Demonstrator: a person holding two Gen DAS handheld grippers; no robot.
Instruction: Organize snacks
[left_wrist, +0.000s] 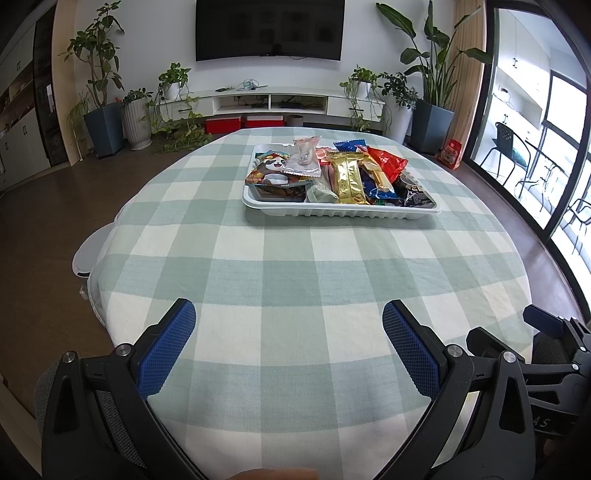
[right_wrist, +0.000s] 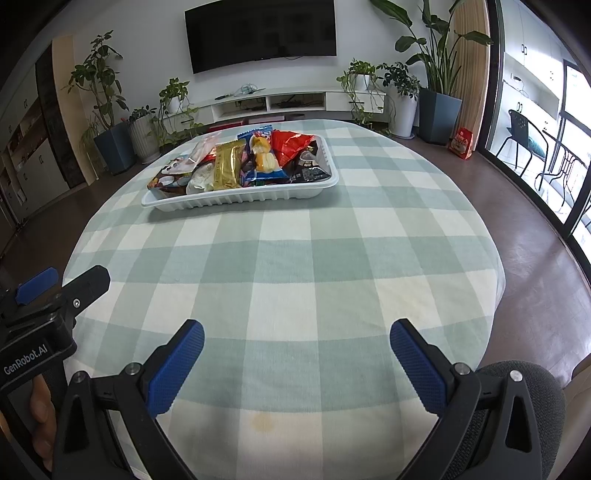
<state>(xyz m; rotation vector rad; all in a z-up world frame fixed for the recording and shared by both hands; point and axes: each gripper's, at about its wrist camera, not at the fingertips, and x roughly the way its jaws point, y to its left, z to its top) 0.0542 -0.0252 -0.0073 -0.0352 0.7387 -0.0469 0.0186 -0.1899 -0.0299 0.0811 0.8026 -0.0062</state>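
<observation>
A white plastic tray (left_wrist: 332, 213) (right_wrist: 236, 198) sits on the far half of the table, heaped with several snack packets. Among them are a gold wrapper (left_wrist: 347, 177) (right_wrist: 227, 168), a red bag (left_wrist: 388, 160) (right_wrist: 291, 146), a panda-print bag (left_wrist: 273, 168) and a clear packet (left_wrist: 304, 157). My left gripper (left_wrist: 289, 317) hovers open over the near tablecloth, nothing between its blue pads. My right gripper (right_wrist: 297, 338) is open too, over the near edge, with nothing in it. Each gripper shows at the side of the other's view.
The round table wears a green and white checked cloth (left_wrist: 295, 266) with a small yellow stain (right_wrist: 263, 422) near me. A white stool (left_wrist: 86, 254) stands at the table's left. Potted plants, a TV unit and a glass door ring the room.
</observation>
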